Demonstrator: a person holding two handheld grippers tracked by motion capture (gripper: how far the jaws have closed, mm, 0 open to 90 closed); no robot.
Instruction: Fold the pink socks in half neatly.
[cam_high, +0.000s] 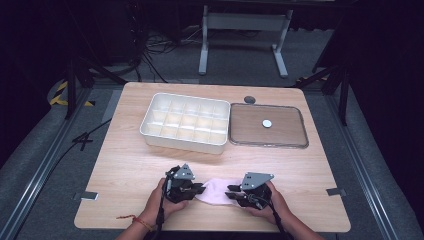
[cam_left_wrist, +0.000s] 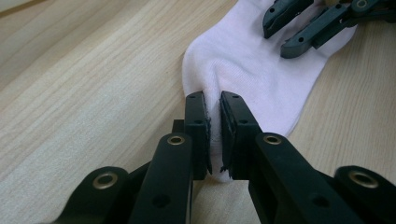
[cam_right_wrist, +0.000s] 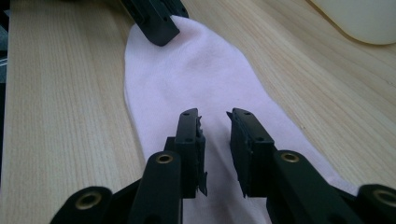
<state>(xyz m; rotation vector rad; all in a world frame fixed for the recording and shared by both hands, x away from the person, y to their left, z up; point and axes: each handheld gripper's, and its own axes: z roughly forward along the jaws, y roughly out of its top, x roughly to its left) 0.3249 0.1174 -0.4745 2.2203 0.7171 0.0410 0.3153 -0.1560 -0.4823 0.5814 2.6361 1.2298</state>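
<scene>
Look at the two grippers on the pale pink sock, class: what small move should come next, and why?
Probably close the right gripper on the sock. The left gripper already pinches a ridge of fabric at its end, while the right one's jaws stand apart over the other end, with the cloth lying flat between them. With both ends held, the sock could be lifted or folded off the table.

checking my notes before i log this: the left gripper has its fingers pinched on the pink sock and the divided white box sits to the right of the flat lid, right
Not quite. The left gripper does pinch the pink sock, but the divided white box sits to the left of the flat lid, not the right. The high view shows it.
</scene>
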